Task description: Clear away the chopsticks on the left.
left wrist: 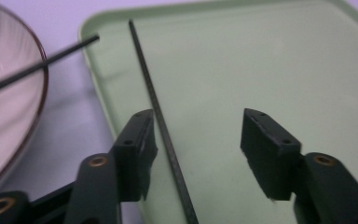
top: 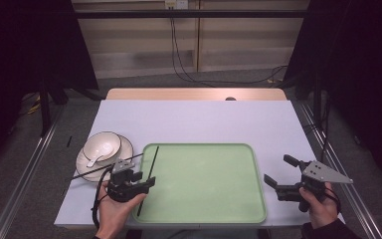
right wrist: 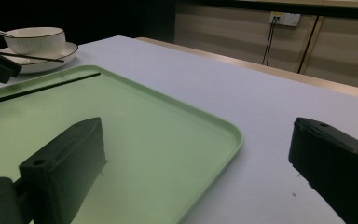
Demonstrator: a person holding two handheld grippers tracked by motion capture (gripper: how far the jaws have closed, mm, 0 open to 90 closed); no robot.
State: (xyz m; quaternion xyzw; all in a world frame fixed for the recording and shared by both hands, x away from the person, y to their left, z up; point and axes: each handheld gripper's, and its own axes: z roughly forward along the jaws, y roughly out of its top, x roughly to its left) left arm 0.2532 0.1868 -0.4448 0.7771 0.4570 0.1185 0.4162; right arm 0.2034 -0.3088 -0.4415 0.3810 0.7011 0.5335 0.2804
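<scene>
Left gripper view: left gripper half open over green tray, gripping nothing, one chopstick lying loose in tray beside left-hand jaw. Second chopstick across plate. Farther right, right gripper wide open, empty, beside tray edge.

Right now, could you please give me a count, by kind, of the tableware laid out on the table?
Chopsticks: 2, one in the tray, one across the plate
Tray: 1
Plate: 1
Bowl: 1
Spoon: 1
Total: 6
</scene>
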